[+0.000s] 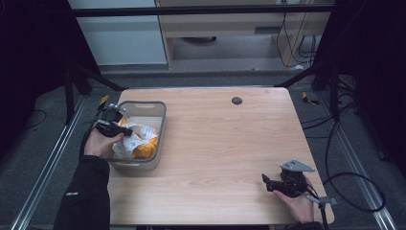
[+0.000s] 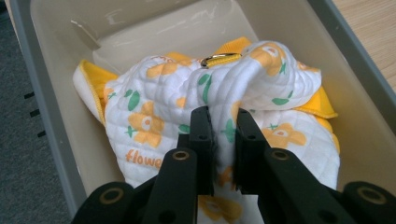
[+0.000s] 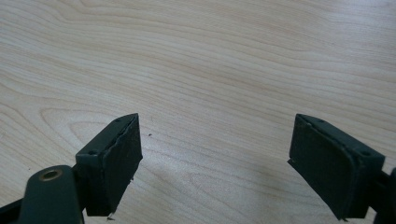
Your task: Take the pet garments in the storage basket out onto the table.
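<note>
A white quilted cloth (image 2: 187, 102) with orange flowers and yellow trim lies bunched in a grey bin (image 1: 158, 115) at the table's left side. My left gripper (image 2: 224, 126) is shut on a raised fold of that cloth inside the bin (image 2: 51, 116); from above the left gripper (image 1: 125, 130) reaches over the bin's left rim onto the cloth (image 1: 141, 143). My right gripper (image 1: 265, 180) rests near the table's front right corner, and in the right gripper view the right gripper (image 3: 215, 163) stands wide open over bare wood.
The wooden table (image 1: 225, 139) has a small dark round disc (image 1: 236, 100) near its back edge. Cables (image 1: 354, 191) trail on the floor at the right. Metal rails run along both sides of the table.
</note>
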Tool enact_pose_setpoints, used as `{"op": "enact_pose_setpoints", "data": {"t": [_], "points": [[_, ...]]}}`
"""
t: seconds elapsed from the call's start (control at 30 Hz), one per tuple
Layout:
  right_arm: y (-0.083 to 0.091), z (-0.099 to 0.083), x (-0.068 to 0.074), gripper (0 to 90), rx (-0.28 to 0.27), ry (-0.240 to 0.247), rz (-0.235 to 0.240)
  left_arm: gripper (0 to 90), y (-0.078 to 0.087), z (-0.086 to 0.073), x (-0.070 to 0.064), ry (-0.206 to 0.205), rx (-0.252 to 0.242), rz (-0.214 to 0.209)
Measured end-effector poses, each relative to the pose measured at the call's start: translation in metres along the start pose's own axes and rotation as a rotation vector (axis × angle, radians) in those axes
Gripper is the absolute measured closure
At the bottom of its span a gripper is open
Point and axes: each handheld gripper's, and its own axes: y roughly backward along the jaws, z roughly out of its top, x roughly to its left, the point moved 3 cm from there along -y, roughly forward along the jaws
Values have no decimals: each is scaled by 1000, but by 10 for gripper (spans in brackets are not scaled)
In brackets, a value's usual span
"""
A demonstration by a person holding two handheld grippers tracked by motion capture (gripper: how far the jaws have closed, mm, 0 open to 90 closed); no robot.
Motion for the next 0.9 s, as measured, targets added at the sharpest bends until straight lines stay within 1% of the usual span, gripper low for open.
{"op": "enact_pose_setpoints", "data": {"t": [0.03,0.17,0.4,0.43,0.47,0.5,0.57,0.6,0.63,0.67,0.7,0.73,0.77,0.87,0.9], "points": [[0,0,0,168,0,-2,0,805,3,0,0,-2,-12,-2],[0,0,0,168,0,-4,0,809,10,3,-3,-4,-27,-12],[0,0,0,168,0,-1,-2,814,24,8,-11,-6,-69,-15],[0,0,0,168,0,-1,-2,814,24,8,-11,-6,-69,-15],[0,0,0,168,2,0,-2,814,29,10,-12,-13,-77,-11],[0,0,0,168,2,0,-2,814,29,10,-12,-13,-77,-11],[0,0,0,168,2,0,-2,815,37,12,-14,-20,-94,-12],[0,0,0,168,2,0,-2,815,37,12,-14,-20,-94,-12],[0,0,0,168,1,2,-4,815,43,13,-15,-22,-108,-11],[0,0,0,168,1,2,-4,815,43,13,-15,-22,-108,-11],[0,0,0,168,2,3,-5,815,48,14,-16,-27,-112,-7],[0,0,0,168,2,3,-5,815,48,14,-16,-27,-112,-7],[0,0,0,170,-5,11,-11,815,50,15,-16,-28,-117,-9],[1,1,0,172,-13,6,-10,815,60,16,-19,-40,-129,-8],[1,1,0,172,-13,6,-10,815,60,16,-19,-40,-129,-8]]}}
